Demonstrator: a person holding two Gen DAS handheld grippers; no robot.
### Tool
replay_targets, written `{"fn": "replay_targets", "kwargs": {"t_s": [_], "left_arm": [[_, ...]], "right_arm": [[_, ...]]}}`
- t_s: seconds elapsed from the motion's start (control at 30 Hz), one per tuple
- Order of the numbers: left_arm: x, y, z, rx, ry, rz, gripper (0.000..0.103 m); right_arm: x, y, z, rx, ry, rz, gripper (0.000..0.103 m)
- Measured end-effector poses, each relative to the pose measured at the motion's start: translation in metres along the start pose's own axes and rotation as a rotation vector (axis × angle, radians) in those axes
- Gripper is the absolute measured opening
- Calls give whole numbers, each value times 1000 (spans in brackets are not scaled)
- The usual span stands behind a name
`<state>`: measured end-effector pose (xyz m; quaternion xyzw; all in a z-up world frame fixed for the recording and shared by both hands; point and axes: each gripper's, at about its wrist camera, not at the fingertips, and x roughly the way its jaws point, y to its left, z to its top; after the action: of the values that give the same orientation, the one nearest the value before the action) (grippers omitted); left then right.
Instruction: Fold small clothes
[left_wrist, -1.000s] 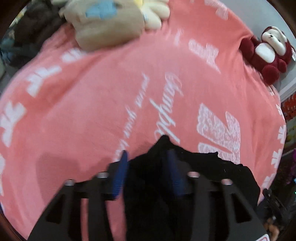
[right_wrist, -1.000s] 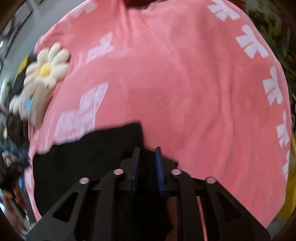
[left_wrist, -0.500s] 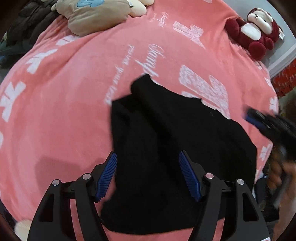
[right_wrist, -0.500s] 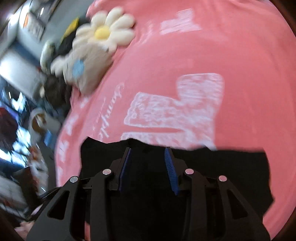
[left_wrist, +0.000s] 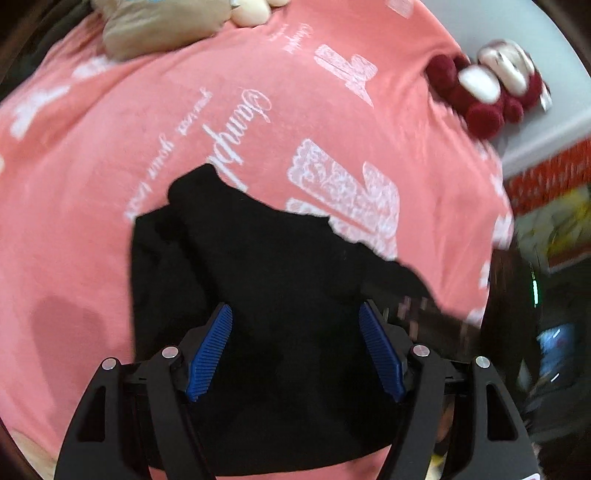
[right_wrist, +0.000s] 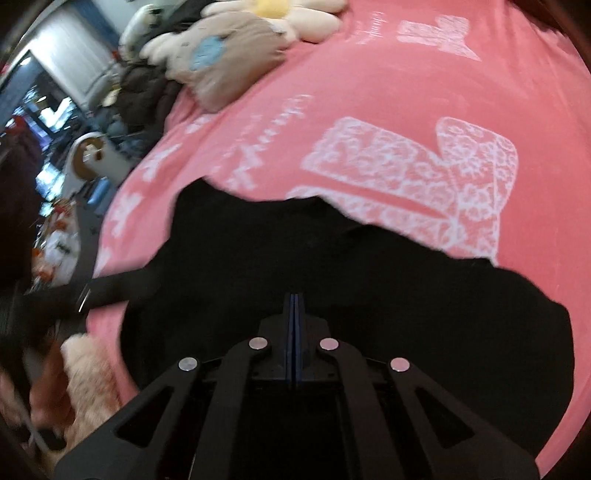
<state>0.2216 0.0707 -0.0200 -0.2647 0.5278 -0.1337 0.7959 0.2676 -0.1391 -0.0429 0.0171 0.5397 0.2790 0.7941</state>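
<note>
While your left gripper (left_wrist: 295, 347) hangs over the black garment (left_wrist: 273, 280) with its blue-padded jaws spread wide and nothing between them, your right gripper (right_wrist: 294, 306) has its jaws pressed flat together. Whether any cloth is caught between those pads cannot be told, since black fabric lies directly beneath and around them.

You have the garment lying on the pink blanket (left_wrist: 110, 155), partly doubled over, with one pointed corner reaching toward the white script lettering and its far edge overlapping the large lace-patterned white print (right_wrist: 424, 177).

At the blanket's far side sits a beige plush cushion (right_wrist: 229, 62) with a daisy-shaped pillow (right_wrist: 295, 14) touching it. A dark red plush toy (left_wrist: 487, 88) lies at the blanket's right edge in your left view, blurred.
</note>
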Motion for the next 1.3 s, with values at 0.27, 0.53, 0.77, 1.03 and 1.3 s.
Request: {"fn": "replay_targets", "kwargs": {"t_s": [0.27,0.53,0.77,1.03,1.3], "left_arm": [[12,4,7,-129,6,-17,69],[9,14,5,-174,28,-19,69],[30,18,9,-256,52,-15,69],[40,19,2,-190,30,126,52],[32,39,-5,-212,41,126,32]], "right_arm": [[13,-15,25,37,-47,-97,28],[26,-6,26,-23,-7,-23,5],[10,29,-21,-182,85,126,4],[-2,-5,22,-19,-42,101,8],[69,8,54,-150,190,47,9]]}}
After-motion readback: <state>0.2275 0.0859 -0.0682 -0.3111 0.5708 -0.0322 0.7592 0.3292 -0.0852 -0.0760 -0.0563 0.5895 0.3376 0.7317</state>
